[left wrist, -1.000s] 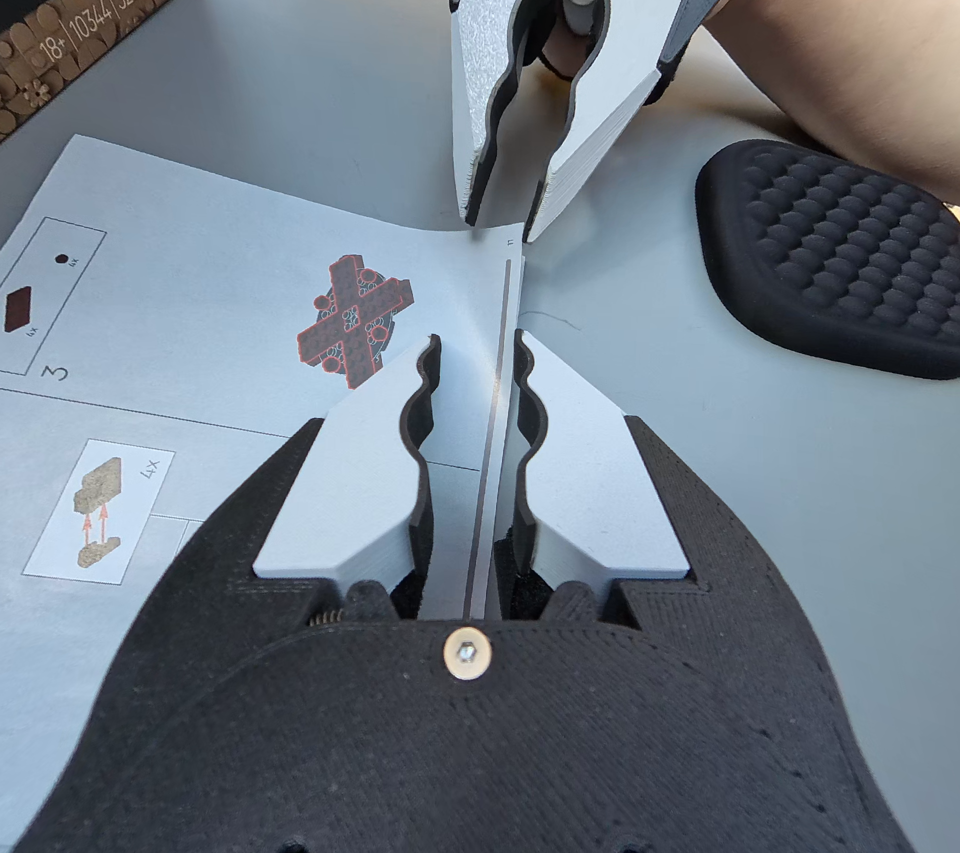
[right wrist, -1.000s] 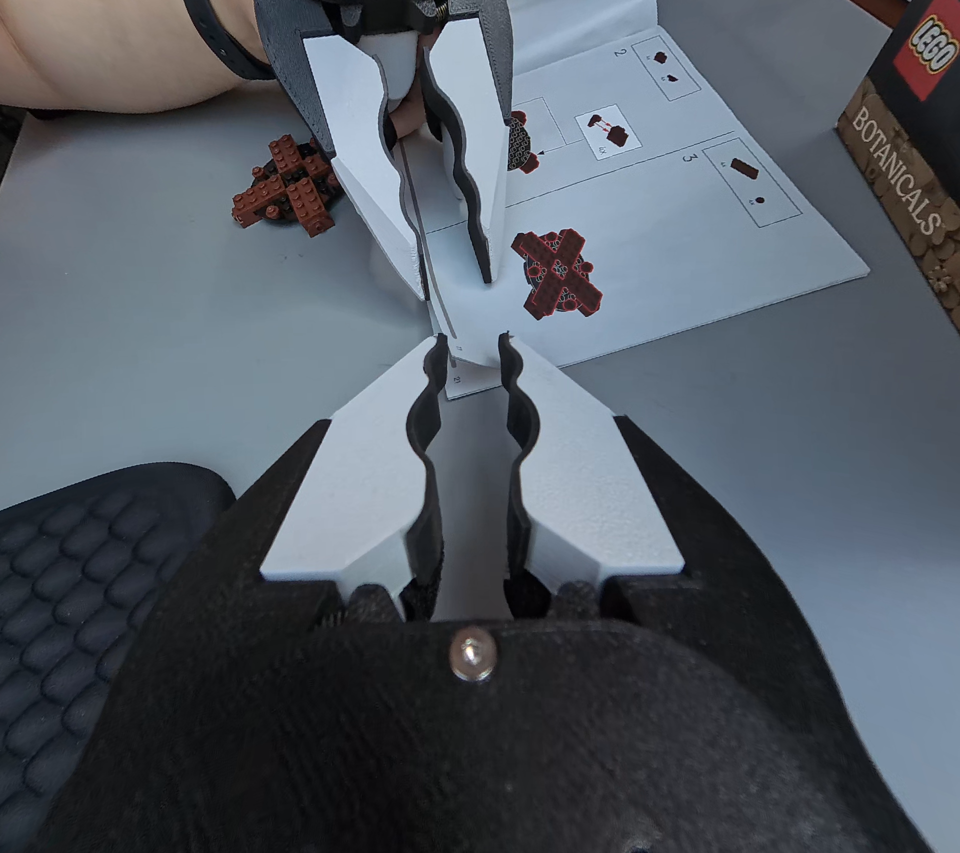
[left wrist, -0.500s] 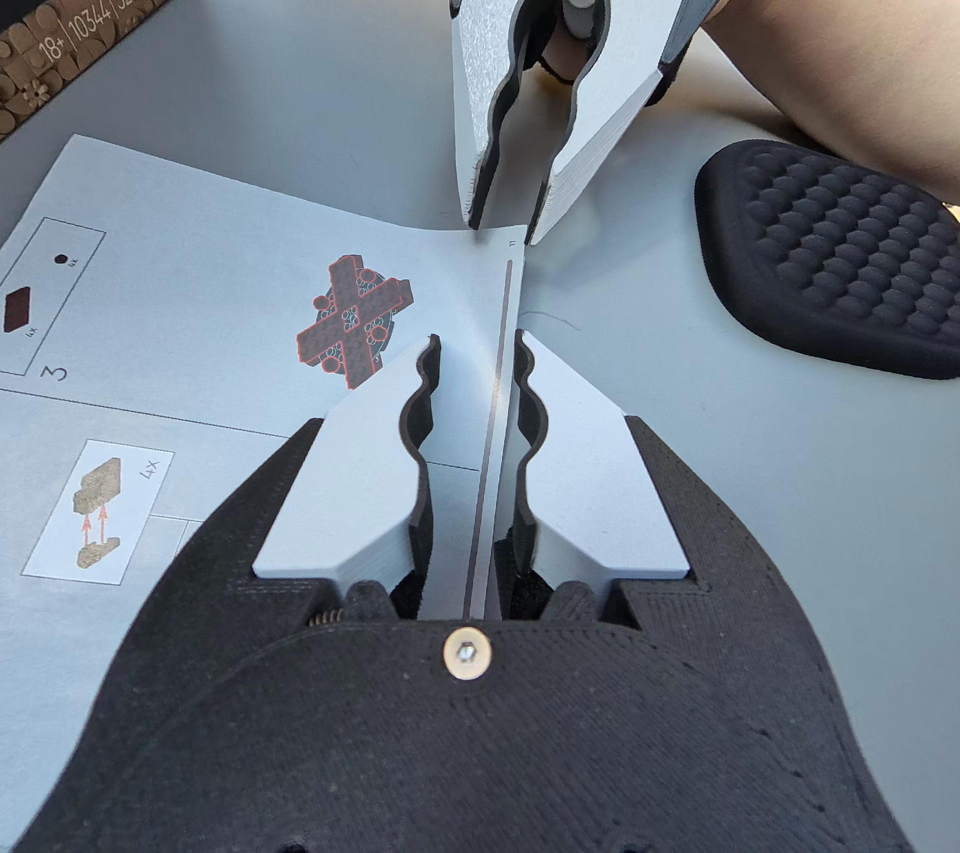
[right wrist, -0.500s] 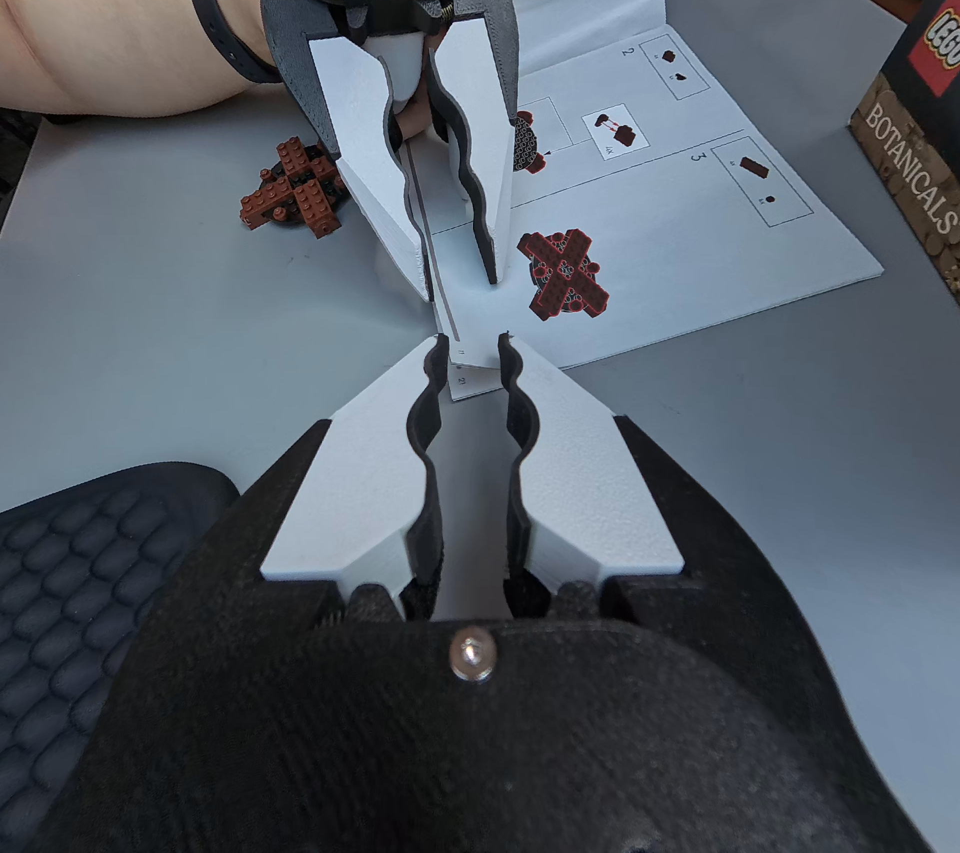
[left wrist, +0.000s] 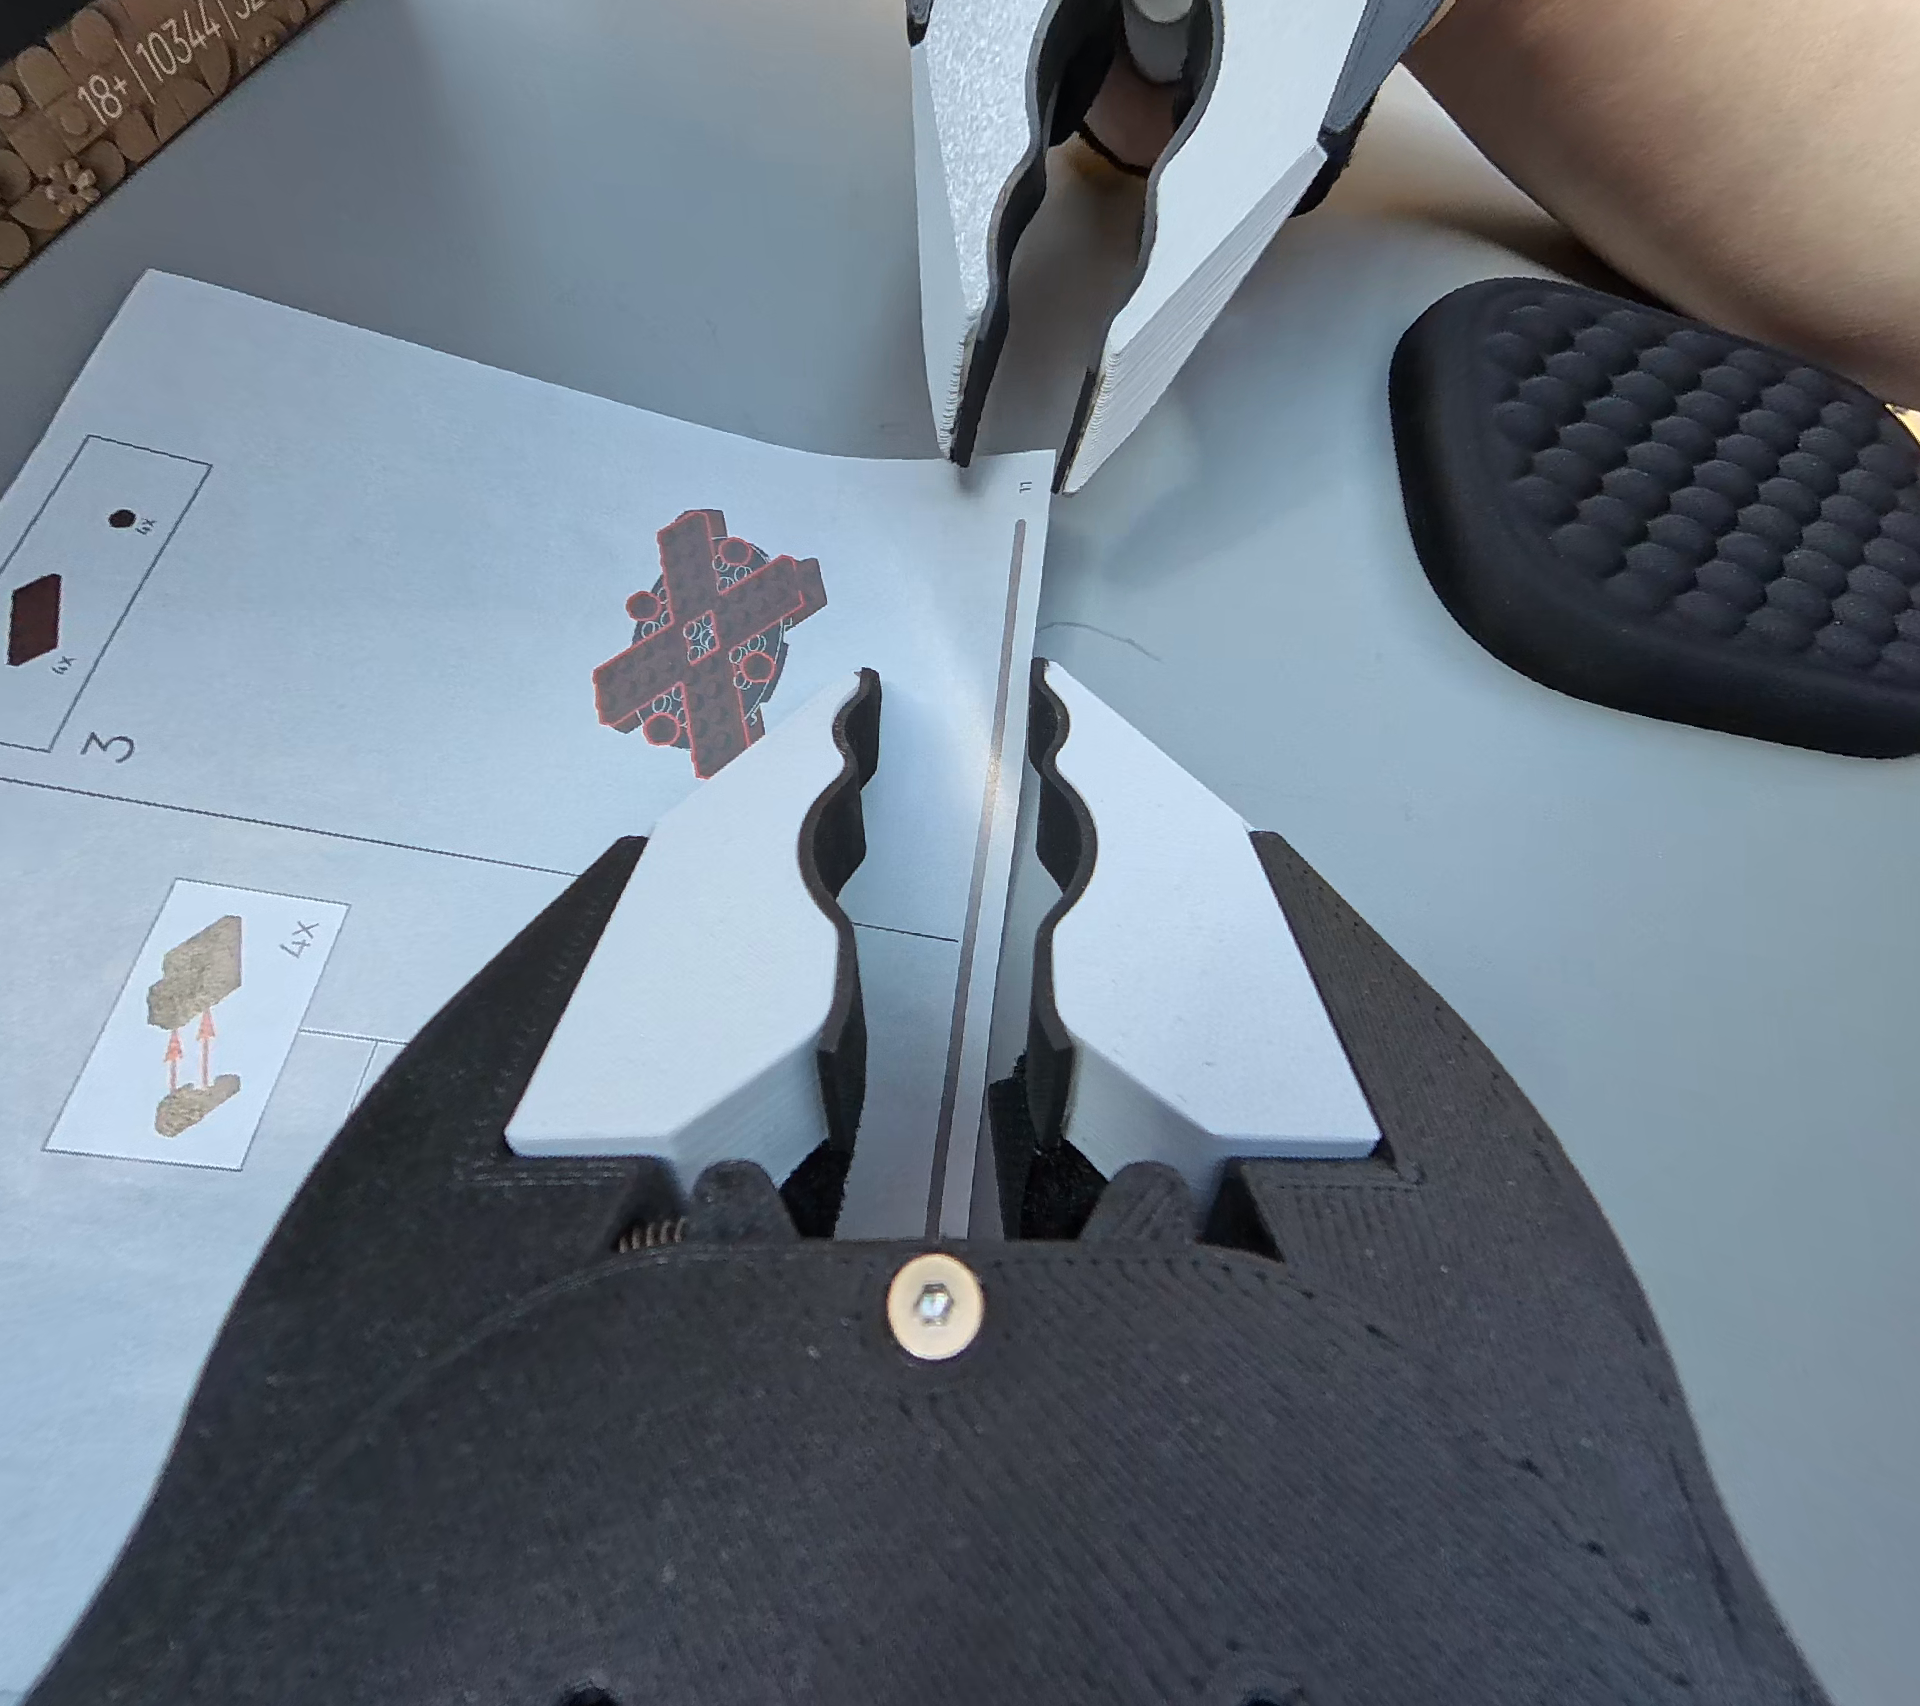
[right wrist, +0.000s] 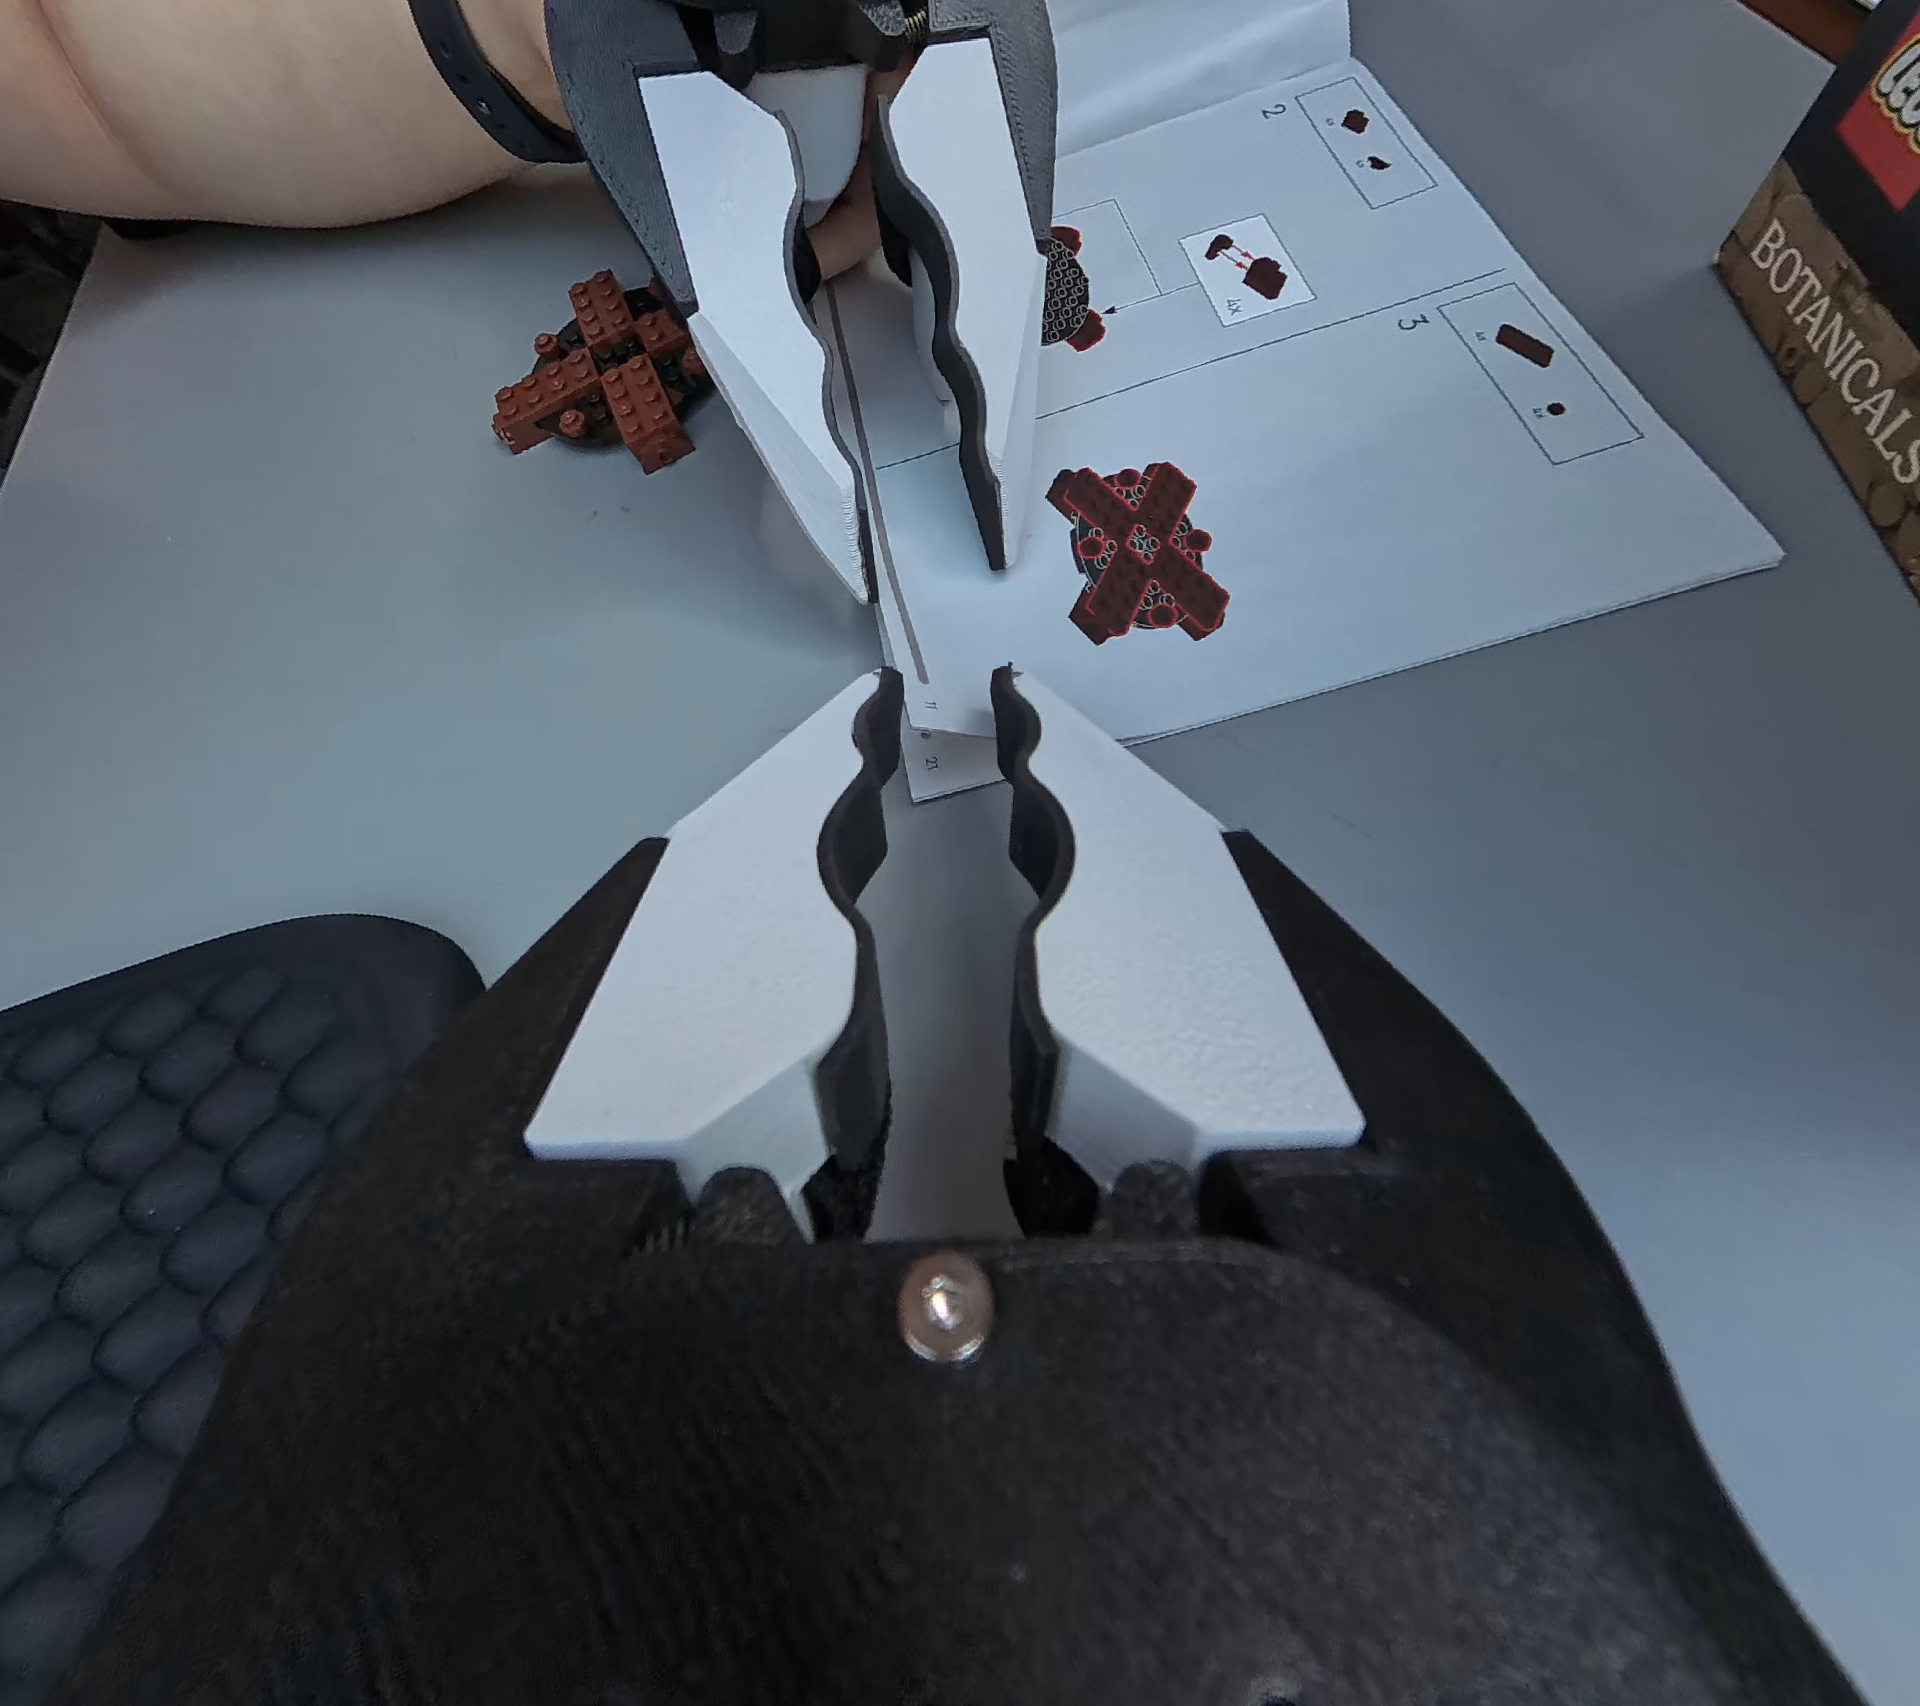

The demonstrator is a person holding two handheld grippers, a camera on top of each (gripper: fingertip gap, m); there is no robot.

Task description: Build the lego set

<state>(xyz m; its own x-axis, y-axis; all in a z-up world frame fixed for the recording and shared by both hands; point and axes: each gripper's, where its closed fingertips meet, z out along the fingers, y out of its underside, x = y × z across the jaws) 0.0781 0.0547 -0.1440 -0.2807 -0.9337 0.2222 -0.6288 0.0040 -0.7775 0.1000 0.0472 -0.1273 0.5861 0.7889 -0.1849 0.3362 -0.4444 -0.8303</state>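
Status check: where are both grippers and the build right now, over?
Left gripper and right gripper open, tips at instruction booklet corner. Brown cross build sits untouched beside booklet. Nothing blocking.

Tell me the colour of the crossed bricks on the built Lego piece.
Reddish brown, on a black round base; right wrist view shows it best.

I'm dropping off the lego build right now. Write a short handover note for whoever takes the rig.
Left gripper: open, holding nothing, fingers either side of the near edge of the white paper instruction booklet.
Right gripper: open, holding nothing, tips at the booklet's slightly raised page corner.
Things: the reddish-brown brick cross on a black round base sits on the grey table beside the booklet; the dark cardboard set box is at the table edge.
Done: the cross looks like the picture printed at the open page's last step.
Left: probably pinch the corner, turn the page, carry on building.
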